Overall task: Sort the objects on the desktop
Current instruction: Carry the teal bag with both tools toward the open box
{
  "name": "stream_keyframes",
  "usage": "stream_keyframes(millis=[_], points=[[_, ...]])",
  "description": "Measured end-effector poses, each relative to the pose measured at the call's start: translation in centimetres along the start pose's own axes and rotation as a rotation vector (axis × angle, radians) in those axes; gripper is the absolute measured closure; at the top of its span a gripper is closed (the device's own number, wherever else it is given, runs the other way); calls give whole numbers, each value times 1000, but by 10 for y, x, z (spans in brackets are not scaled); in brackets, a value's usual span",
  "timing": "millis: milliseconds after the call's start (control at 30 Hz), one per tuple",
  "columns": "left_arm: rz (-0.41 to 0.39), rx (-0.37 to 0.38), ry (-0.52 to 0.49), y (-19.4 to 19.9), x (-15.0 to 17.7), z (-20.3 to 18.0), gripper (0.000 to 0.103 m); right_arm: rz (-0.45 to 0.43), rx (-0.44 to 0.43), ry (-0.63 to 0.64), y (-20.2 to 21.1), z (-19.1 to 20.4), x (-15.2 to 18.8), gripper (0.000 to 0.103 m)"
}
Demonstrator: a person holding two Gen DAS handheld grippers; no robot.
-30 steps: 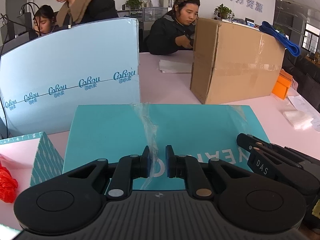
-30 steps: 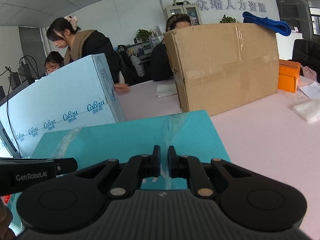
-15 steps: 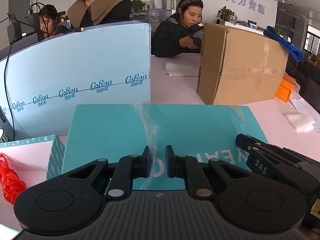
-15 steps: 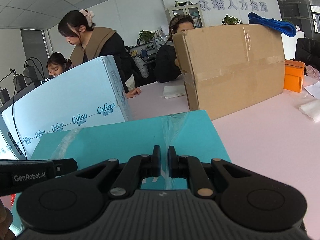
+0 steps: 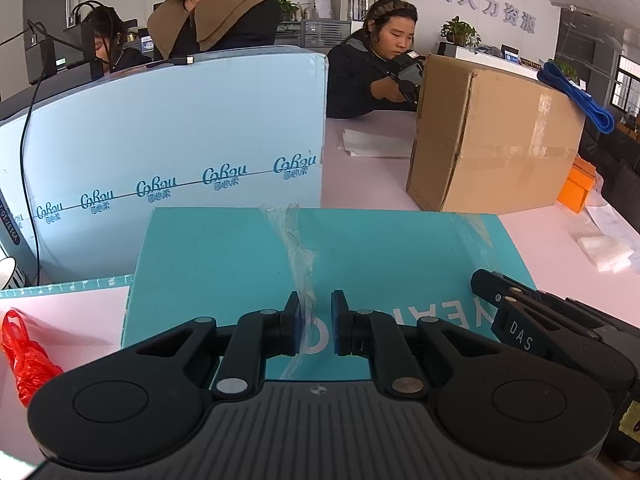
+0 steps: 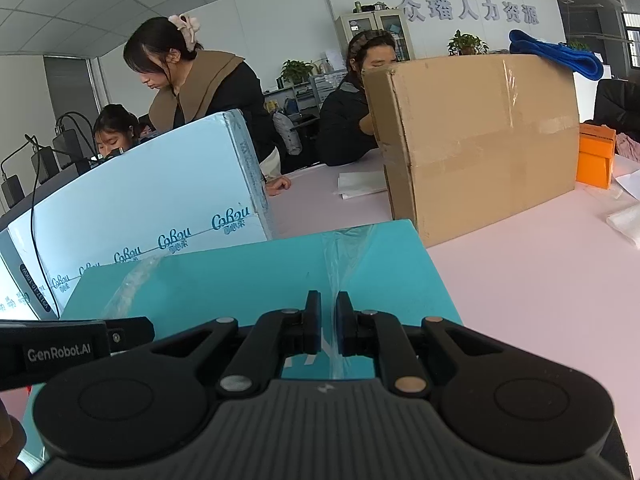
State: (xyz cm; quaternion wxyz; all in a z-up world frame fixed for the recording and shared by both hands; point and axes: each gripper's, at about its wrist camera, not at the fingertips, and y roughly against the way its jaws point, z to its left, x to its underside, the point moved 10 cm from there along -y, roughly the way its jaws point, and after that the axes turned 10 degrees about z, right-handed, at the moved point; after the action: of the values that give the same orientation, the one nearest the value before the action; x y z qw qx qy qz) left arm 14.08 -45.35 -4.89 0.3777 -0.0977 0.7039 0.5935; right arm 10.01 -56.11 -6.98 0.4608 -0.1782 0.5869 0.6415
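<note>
A flat teal box point(image 5: 224, 264) lies on the pink table right in front of both grippers, and it also fills the lower middle of the right wrist view point(image 6: 248, 280). Two raised strips of clear film cross its lid. One strip point(image 5: 298, 248) runs between the fingers of my left gripper point(image 5: 314, 322), whose jaws stand nearly closed on it. The other strip point(image 6: 344, 256) runs between the narrow jaws of my right gripper point(image 6: 328, 326). Each gripper shows at the edge of the other's view: the right gripper point(image 5: 532, 320) and the left gripper point(image 6: 72, 350).
A tall pale blue box point(image 5: 160, 152) stands just behind the teal box, and a big cardboard box point(image 5: 492, 136) stands at the back right. A red plastic bag point(image 5: 28, 356) lies at the left. An orange box point(image 5: 580, 188) and white wrapping lie at the right. People sit and lean across the table.
The teal box has kept its place between both grippers while the background slid right and down. The standing person has leaned in closer. The jaws have not changed.
</note>
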Motion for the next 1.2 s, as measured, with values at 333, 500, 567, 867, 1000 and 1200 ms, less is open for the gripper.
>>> stream_keyframes(millis=[333,500,567,867,1000,1200], points=[[-1,-1,17,2,-4,12,93,1,0,11,-4,7,-4,90],[1,-3,22,2,-5,17,93,2,-3,13,-8,11,-6,90],[2,-4,24,2,-5,19,93,2,-4,14,-10,13,-7,90],[3,-15,39,5,-5,32,93,5,-15,21,-12,25,-7,90],[2,-19,43,7,-4,38,93,6,-20,24,-12,31,-6,90],[3,-25,54,9,-2,48,93,8,-28,29,-12,41,-3,90]])
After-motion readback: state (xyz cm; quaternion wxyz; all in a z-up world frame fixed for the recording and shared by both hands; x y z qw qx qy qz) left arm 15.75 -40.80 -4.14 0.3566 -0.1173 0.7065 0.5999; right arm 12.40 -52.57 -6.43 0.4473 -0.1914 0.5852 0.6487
